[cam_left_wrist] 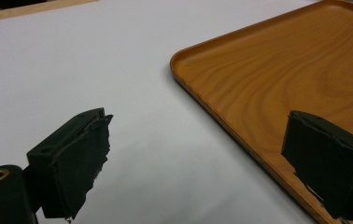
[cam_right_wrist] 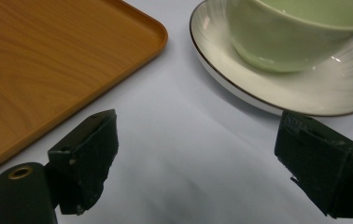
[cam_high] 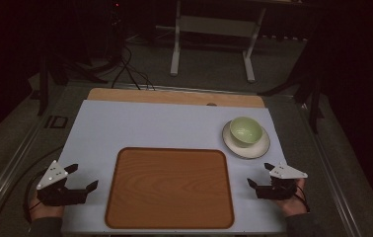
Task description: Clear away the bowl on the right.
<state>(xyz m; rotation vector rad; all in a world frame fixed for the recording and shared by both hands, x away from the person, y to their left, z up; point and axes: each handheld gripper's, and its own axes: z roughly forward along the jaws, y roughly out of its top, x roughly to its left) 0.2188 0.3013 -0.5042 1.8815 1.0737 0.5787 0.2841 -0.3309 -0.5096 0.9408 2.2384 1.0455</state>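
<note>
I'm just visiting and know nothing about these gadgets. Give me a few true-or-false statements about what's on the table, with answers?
1. The bowl sits on the saucer. True.
2. The tray holds a spoon. False: it is bare.
3. Both grippers are open. True: the left gripper and the right gripper hold nothing.
4. The saucer lies on the tray. False: it lies on the table, beside the tray's far right corner.

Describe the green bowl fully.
The pale green bowl looks like glazed ceramic, round with a wide open mouth, and nothing is visible inside it. It stands upright on the white saucer, which has a thin dark rim and lies on the white mat right of the wooden tray. Neither tool touches it.
</note>
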